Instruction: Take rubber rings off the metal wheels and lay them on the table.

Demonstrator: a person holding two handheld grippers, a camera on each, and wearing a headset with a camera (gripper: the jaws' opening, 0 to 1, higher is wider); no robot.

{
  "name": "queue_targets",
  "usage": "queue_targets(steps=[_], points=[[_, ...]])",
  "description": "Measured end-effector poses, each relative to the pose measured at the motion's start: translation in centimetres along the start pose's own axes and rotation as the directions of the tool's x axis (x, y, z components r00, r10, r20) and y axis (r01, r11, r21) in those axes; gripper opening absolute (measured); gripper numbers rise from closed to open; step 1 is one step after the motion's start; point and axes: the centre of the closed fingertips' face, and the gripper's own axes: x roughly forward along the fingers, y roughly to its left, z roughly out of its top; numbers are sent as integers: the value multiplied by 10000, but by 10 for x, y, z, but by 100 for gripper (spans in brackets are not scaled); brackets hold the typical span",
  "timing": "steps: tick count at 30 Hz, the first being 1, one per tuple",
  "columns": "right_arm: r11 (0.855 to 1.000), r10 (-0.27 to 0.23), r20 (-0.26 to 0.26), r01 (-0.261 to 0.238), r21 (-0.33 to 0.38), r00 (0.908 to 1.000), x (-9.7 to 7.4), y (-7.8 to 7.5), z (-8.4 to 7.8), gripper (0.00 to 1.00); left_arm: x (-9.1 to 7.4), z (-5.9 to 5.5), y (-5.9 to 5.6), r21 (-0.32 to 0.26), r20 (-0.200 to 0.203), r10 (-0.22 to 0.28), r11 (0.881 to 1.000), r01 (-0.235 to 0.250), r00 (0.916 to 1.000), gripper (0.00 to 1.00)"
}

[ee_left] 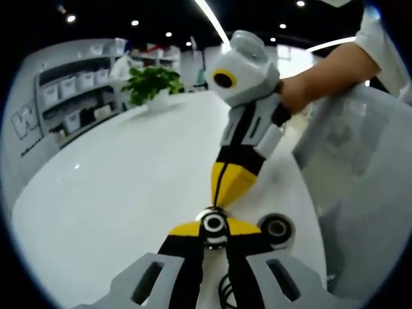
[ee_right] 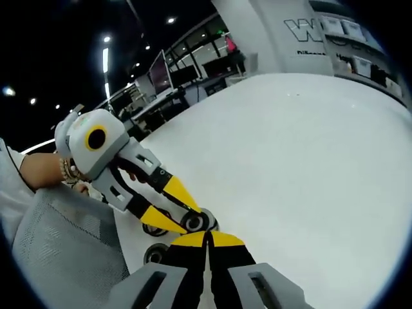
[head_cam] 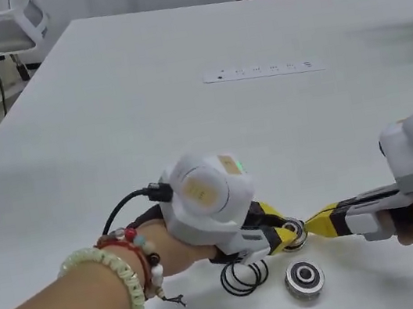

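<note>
White table [head_cam: 176, 64]. Left gripper [head_cam: 283, 235] jaws clamp a metal wheel [ee_left: 214, 225]. Right gripper [ee_right: 207, 237] jaws are pressed together, tips touching that wheel. Second wheel [head_cam: 304, 277] and loose black rubber rings [head_cam: 243, 277] lie on the table just beside. Wall lettering [ee_right: 302, 29] — only "W" legible.

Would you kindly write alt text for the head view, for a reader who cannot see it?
Two hand-held tongs meet at a white table: the left tongs grip a small metal wheel, and the shut right tongs reach its edge. Black rubber rings and a second wheel lie on the table nearby.
</note>
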Motion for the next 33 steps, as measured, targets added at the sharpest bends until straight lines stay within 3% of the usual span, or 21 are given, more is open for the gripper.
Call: queue_targets(steps=[20, 24, 26, 33], points=[[9994, 201, 88, -199, -288, 9998, 2, 7, 7, 0, 0, 0, 0, -12, 61, -17, 10000, 17, 10000, 13], [9954, 200, -42, -203, -938, 9998, 3, 6, 7, 0, 0, 0, 0, -62, 82, -9, 10000, 10, 10000, 13], [9961, 208, -43, -211, -859, 9998, 2, 5, 7, 0, 0, 0, 0, -287, 177, -10, 9996, 15, 9998, 13], [9967, 306, -12, -306, -748, 9995, 1, 6, 8, 0, 0, 0, 0, -190, 193, -22, 9998, 26, 9998, 13]])
